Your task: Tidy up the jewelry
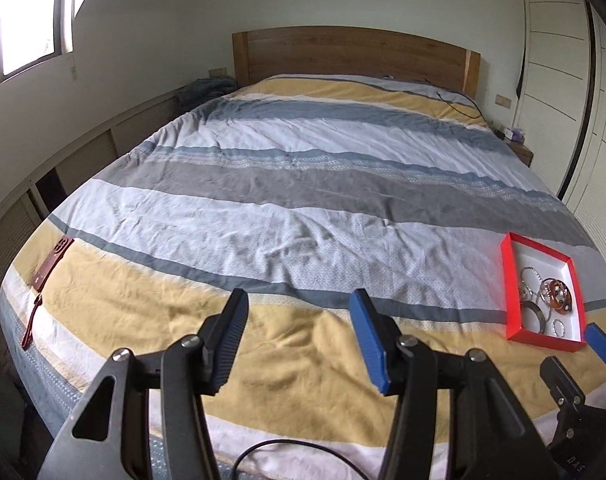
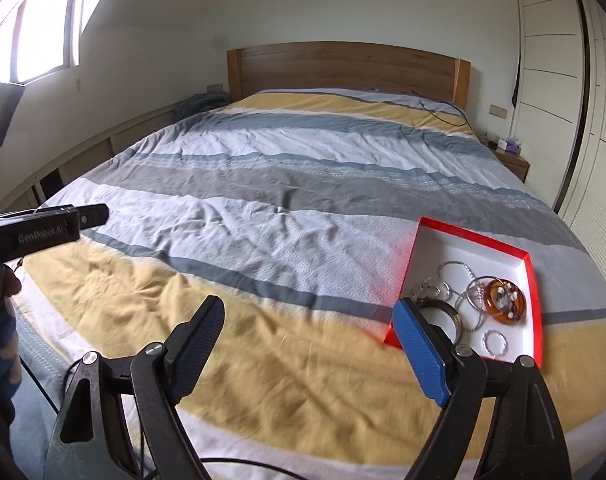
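Note:
A red box with a white inside (image 1: 510,280) (image 2: 535,280) lies on the bed at the near right. It holds several silver rings and bangles (image 2: 455,272), a dark metal bangle (image 2: 439,312) and an amber bangle (image 1: 557,296) (image 2: 505,300). A dark red pouch with a tassel (image 1: 53,262) lies on the bed's near left edge. My left gripper (image 1: 299,320) is open and empty above the yellow stripe. My right gripper (image 2: 307,328) is open and empty, its blue finger (image 2: 419,352) just in front of the box's near left corner.
The striped quilt (image 1: 287,184) covers a wide bed with a wooden headboard (image 1: 351,54). A black cable (image 1: 459,102) lies near the pillows. A nightstand (image 1: 519,148) stands at the far right beside white wardrobes. Low cabinets run along the left wall.

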The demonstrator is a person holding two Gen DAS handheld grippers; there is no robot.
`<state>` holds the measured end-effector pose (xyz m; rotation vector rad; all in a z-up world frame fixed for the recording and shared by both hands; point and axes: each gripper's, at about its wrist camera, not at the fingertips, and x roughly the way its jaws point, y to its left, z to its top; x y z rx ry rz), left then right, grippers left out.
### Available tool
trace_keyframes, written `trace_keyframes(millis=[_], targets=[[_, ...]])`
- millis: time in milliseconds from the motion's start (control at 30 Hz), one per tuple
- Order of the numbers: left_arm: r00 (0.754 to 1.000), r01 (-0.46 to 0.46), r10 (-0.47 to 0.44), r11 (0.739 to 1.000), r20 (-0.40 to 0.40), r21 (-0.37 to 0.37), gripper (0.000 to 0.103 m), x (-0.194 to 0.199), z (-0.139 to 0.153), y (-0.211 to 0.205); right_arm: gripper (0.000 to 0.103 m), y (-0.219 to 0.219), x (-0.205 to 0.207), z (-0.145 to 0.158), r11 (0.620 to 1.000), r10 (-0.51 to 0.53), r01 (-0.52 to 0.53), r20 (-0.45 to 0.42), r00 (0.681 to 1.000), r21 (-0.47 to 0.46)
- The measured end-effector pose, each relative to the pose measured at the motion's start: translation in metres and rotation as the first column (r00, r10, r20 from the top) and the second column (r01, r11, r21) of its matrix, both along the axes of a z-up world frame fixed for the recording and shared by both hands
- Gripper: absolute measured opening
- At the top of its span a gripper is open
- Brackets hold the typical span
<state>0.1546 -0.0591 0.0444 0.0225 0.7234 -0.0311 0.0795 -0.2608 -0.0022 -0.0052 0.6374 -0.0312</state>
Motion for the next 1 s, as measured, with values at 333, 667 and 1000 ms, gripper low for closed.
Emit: trace_keyframes(millis=[333,667,1000], targets=[[0.995,-0.026,0.022,0.999,0.093,0.043,0.051,-0.073,0.030,0.040,0.093,0.011,-0.068,0.042,0.998,-0.057,0.057,0.052,0.997,0.002],[0.988,0.025,-0.029,0.999,0.153,0.032,0.051,-0.132,0.039,0.060,0.098,0.030,-0.125,0.065,0.997,-0.075,0.078,0.109,0.991,-0.025],[0.976,0.094,-0.092,0.996,0.199,-0.002,0.051,-0.180,0.049,0.057,0.099,0.039,-0.173,0.075,0.996,-0.080,0.086,0.139,0.987,-0.039]])
